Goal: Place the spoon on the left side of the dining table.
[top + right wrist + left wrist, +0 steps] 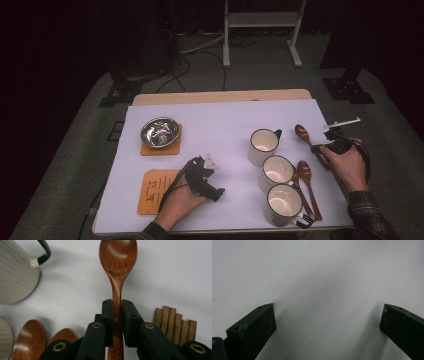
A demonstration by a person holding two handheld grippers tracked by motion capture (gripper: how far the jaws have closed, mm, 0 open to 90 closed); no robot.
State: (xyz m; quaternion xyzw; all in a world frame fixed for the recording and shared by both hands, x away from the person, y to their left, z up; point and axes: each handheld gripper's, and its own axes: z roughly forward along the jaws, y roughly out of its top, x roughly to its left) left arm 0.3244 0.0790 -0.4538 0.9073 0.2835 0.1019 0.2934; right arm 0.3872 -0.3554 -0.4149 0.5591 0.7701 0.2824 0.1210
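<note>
My right gripper (pixel 318 148) is at the right side of the table, shut on the handle of a brown wooden spoon (pixel 301 134). In the right gripper view the jaws (pixel 117 305) clamp the spoon (pixel 117 262) mid-handle, its bowl pointing away over the white cover. Two more wooden spoons (pixel 305 174) lie beside three white mugs (pixel 278 172) in a diagonal row. My left gripper (pixel 205 166) rests low at the front centre. Its jaws (pixel 328 312) stand wide open over bare white cover (pixel 317 270).
A steel bowl (pixel 159 132) sits on a cork coaster at the back left. A second orange coaster (pixel 155 191) lies near the front left edge. A slatted wooden mat (pixel 175 325) lies just right of the right gripper. One mug (pixel 17 272) stands to its left.
</note>
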